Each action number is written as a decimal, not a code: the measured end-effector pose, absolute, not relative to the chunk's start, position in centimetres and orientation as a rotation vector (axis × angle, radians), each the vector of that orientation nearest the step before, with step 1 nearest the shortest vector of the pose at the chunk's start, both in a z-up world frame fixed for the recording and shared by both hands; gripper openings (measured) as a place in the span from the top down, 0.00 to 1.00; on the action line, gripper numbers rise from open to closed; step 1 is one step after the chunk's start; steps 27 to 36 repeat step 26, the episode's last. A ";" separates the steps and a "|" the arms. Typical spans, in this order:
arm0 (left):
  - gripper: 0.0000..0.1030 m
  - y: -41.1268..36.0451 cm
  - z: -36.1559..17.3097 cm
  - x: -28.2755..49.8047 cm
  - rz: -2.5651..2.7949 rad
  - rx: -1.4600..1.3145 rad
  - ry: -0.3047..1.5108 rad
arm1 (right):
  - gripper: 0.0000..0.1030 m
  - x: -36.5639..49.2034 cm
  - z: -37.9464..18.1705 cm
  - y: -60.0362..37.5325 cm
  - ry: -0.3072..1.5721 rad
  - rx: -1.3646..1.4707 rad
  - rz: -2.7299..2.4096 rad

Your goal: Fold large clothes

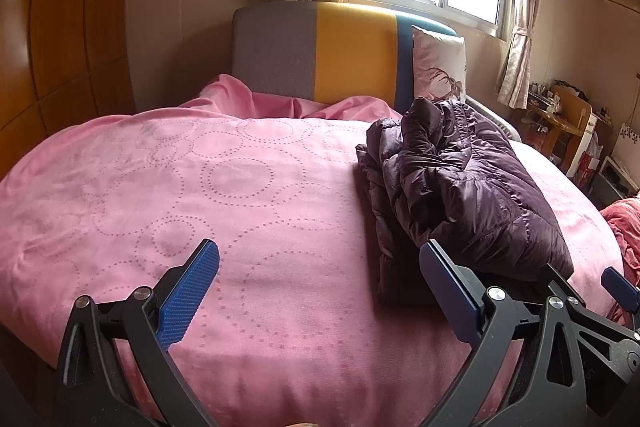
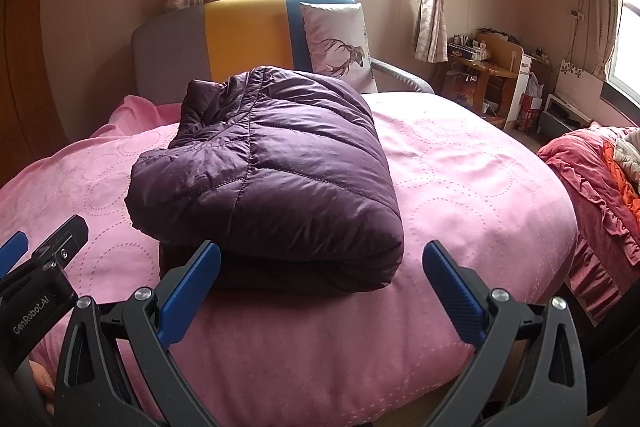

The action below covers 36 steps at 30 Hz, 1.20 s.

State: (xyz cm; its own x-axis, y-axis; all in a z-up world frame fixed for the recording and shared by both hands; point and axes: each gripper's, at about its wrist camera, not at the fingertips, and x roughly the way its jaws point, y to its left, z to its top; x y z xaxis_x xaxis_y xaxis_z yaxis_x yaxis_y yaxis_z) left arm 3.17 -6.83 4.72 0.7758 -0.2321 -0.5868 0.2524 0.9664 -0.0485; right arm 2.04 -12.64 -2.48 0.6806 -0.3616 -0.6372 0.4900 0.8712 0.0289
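The purple puffer jacket (image 2: 264,163) lies folded into a bundle on the pink bedspread (image 2: 460,195), both the left gripper (image 1: 320,291) and right gripper (image 2: 320,291) spread apart and empty just short of it, so folding looks done and only tidying remains.

Left gripper (image 1: 320,287) and right gripper (image 2: 322,285) side by side, jaws wide apart, empty.

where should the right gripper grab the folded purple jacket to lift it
Take the purple jacket at its near folded edge, coming straight in from the bed's foot. That edge bulges thick and rounded, facing the open right gripper, and the stacked layers could be pinched together there.
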 end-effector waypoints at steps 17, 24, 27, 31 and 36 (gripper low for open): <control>0.04 -6.8 4.4 2.9 -0.251 0.037 0.615 | 0.02 2.5 -3.0 -12.5 0.685 0.207 -0.461; 0.04 -6.6 3.9 3.7 -0.241 0.024 0.652 | 0.02 2.6 -3.0 -12.7 0.678 0.211 -0.469; 0.04 -6.7 3.7 3.7 -0.241 0.036 0.657 | 0.02 2.6 -3.1 -12.8 0.679 0.214 -0.470; 0.04 -6.7 3.7 3.7 -0.241 0.036 0.657 | 0.02 2.6 -3.1 -12.8 0.679 0.214 -0.470; 0.04 -6.7 3.7 3.7 -0.241 0.036 0.657 | 0.02 2.6 -3.1 -12.8 0.679 0.214 -0.470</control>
